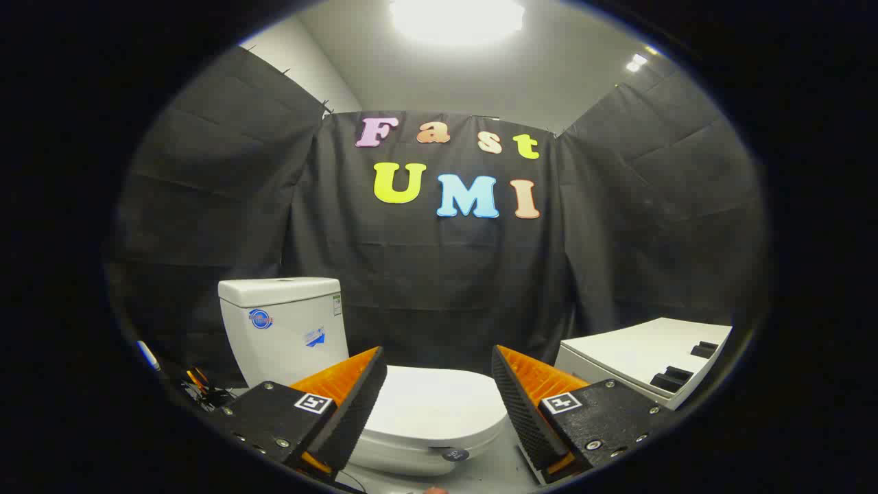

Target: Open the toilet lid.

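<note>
Lid: we see the smooth white oval toilet lid (439,405) lying flat and closed on its bowl, glossy, with no marks.
Place: it sits just ahead of and between our fingers, below the white ceramic tank (285,329).
Gripper: our gripper (435,398) holds its jaws wide apart, touching nothing.
Side: a white flat-topped box (638,357) stands beyond the right finger.

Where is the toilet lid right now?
In the gripper view, the toilet lid lies closed on the bowl, just ahead of and between the open gripper's fingers, with the white tank behind it to the left.
</note>
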`<state>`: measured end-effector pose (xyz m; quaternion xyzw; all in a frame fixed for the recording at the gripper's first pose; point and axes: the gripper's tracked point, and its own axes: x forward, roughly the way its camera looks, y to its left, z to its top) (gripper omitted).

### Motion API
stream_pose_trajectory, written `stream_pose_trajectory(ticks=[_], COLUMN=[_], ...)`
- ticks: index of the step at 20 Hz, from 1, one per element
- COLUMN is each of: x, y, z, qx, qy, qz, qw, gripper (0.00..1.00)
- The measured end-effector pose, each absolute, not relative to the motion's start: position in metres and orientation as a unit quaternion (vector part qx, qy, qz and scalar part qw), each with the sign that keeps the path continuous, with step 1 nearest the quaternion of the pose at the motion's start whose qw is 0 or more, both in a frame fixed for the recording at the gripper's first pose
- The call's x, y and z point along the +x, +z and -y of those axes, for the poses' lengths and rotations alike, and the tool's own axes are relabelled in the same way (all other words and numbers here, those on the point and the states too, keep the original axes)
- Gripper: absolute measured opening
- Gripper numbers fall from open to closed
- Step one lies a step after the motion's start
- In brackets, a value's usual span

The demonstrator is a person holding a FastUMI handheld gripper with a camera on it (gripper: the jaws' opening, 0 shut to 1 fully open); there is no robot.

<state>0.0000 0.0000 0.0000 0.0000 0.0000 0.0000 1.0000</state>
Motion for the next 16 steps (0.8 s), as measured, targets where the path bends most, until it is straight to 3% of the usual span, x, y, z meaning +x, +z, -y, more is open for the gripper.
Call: stream_pose_trajectory(ticks=[16], x=[-0.006], y=[0.031], z=[0.006], qx=[0.000], qy=[-0.014], qz=[0.044], qw=[0.999], gripper=[0.95])
